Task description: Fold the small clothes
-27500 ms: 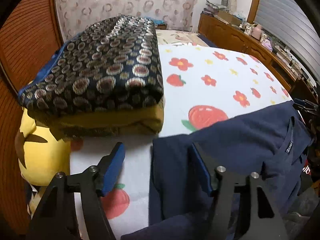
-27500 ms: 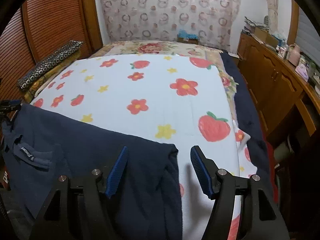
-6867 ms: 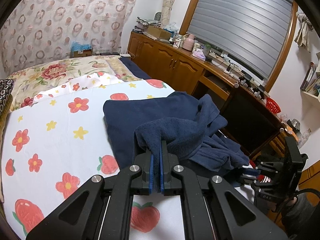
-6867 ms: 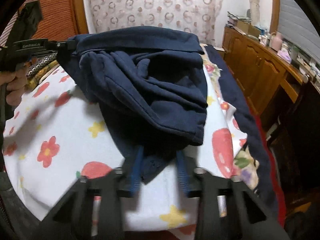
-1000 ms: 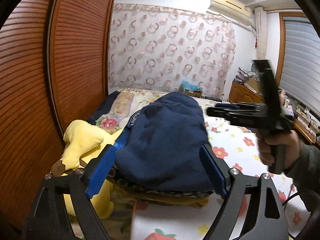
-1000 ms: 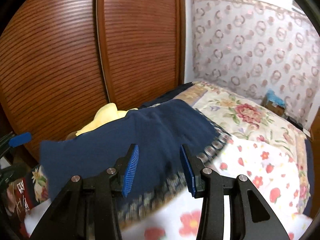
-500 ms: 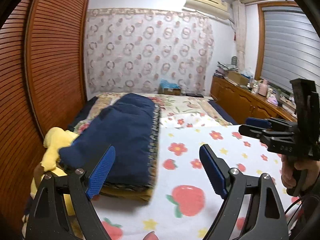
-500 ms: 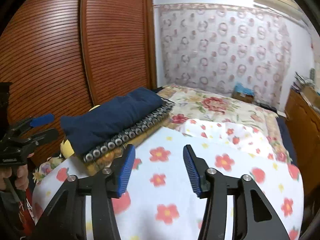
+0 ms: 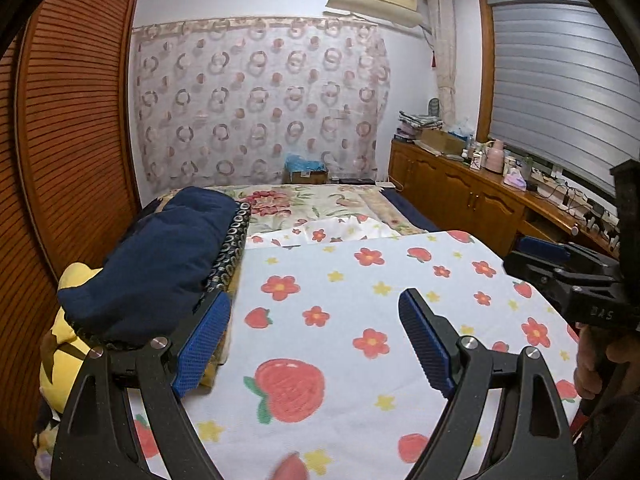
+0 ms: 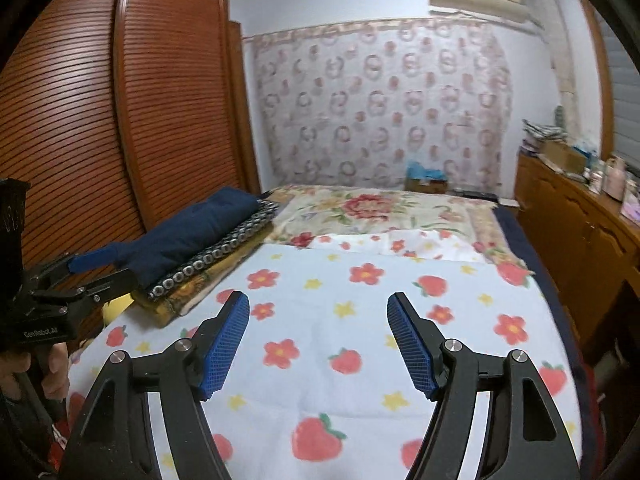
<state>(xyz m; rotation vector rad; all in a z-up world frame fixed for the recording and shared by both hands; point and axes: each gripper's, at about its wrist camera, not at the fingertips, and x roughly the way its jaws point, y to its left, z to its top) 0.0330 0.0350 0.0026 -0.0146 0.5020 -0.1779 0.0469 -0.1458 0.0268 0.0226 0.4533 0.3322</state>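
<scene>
The folded navy garment lies on top of a stack of folded clothes at the bed's left side; it also shows in the right wrist view. My left gripper is open and empty, held above the flowered blanket, right of the stack. My right gripper is open and empty over the blanket's middle. Each gripper shows in the other's view: the right one at the right edge, the left one at the left, near the stack.
Under the navy garment lie a circle-patterned cloth and a yellow one. A yellow plush toy sits by the wooden wardrobe. A wooden cabinet with clutter runs along the right wall.
Both grippers have pulled back from the stack toward the foot of the bed. The navy garment stays on the stack, released. Both jaws stay open.
</scene>
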